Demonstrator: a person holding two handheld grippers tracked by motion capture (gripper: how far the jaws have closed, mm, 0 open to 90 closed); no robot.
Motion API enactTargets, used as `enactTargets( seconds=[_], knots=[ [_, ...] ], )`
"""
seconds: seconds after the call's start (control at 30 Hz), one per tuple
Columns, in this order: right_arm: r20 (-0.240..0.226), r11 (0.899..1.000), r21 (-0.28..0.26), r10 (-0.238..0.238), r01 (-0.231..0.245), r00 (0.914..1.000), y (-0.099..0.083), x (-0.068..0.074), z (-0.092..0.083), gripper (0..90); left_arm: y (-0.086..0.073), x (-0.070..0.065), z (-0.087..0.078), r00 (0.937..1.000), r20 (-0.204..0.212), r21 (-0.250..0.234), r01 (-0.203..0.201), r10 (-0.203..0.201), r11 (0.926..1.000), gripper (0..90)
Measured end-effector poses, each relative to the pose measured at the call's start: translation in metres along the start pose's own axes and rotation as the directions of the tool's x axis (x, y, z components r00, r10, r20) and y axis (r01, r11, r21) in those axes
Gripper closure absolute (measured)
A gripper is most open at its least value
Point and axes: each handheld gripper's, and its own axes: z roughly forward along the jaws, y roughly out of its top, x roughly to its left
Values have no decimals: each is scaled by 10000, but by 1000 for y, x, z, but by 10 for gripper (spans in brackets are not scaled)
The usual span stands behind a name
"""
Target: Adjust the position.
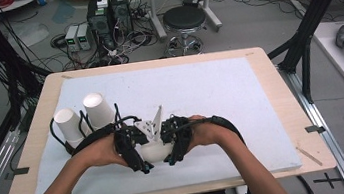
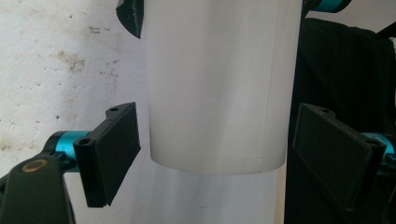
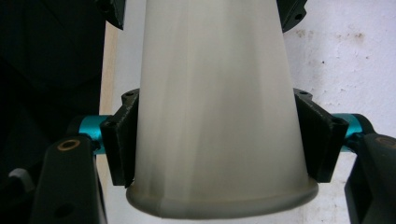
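Paper cup (image 3: pixel 217 116) between both grippers.
Your right gripper (image 3: pixel 219 140) clamps it near the rim; your left gripper (image 2: pixel 233 154) jaws flank its base, not touching.

From your high view, the white cup (image 1: pixel 156 152) is mostly covered by the left gripper (image 1: pixel 137 161) and the right gripper (image 1: pixel 177 152); you see only its lower curve, and the jaw tips cannot be made out there. In your left gripper view the cup (image 2: pixel 217 84) runs off the top edge, so its far end is cut away, and whether the pads (image 2: pixel 114 149) touch its wall cannot be settled. In your right gripper view the cup (image 3: pixel 217 107) also leaves the top edge, and its surface is soft and streaked. The dark mass (image 2: pixel 341 70) beside it cannot be identified. The two cups (image 1: pixel 84 119) at the table's left are too small for detail.
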Motion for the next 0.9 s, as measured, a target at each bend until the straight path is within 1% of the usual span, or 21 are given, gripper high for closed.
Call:
enactTargets(
  seconds=[0.2, 0.3, 0.4, 0.5, 0.53, 0.57, 0.6, 0.63, 0.7, 0.73, 0.77, 0.87, 0.9],
  knots=[
    [-8, 10000, 2, -18, 18, 10000, 0, 0, -1, 282, 0, 0, -1, 10000, 62, -8, -51, 51, 10000, 206],
    [-16, 10000, 0, 10, -10, 10000, 0, 0, 0, 282, -1, 0, -1, 9999, 34, -56, -168, 168, 9998, 241],
    [23, 10000, -31, -5, 5, 10000, 0, 0, -1, 283, 0, 0, -1, 9996, 35, -67, -265, 266, 9996, 253],
    [-73, 10000, -41, -18, 17, 10000, 1, 0, 0, 285, 0, 0, 0, 9996, 39, 4, -279, 279, 9996, 261],
    [-33, 10000, -37, -34, 34, 10000, 1, 0, 0, 287, 1, -1, 1, 9996, 65, -4, -270, 270, 9996, 262],
    [-53, 10000, -50, 10, -10, 10000, 1, 1, 1, 288, 1, 0, 2, 9994, 70, 22, -352, 352, 9994, 263],
    [-71, 10000, -61, 30, -30, 10000, 1, 0, 0, 288, 1, -2, 2, 9998, 79, -73, -185, 186, 9998, 272],
    [-91, 10000, -62, 29, -29, 10000, 1, 0, 0, 289, 1, 0, 1, 9989, 60, 145, -466, 465, 9988, 282],
    [-132, 10000, -34, 31, -32, 9999, 1, 1, 0, 290, 0, -1, 1, 9993, 30, 8, -376, 376, 9993, 320],
    [-139, 10000, -36, 1, -1, 9999, 1, 1, 0, 290, 0, 0, 0, 9992, 10, 16, -412, 412, 9992, 338],
    [-114, 10000, -18, 13, -13, 9999, 1, 1, 0, 290, 0, 0, 1, 9994, -6, -48, -356, 356, 9994, 340],
    [-96, 10000, -56, -25, 25, 10000, 1, 0, 1, 290, 0, 0, 1, 9992, -40, 49, -390, 390, 9992, 342],
    [-117, 10000, -64, -38, 37, 9999, 2, 0, 1, 290, 0, 0, 1, 9989, -32, 124, -462, 462, 9989, 344]
  ],
)
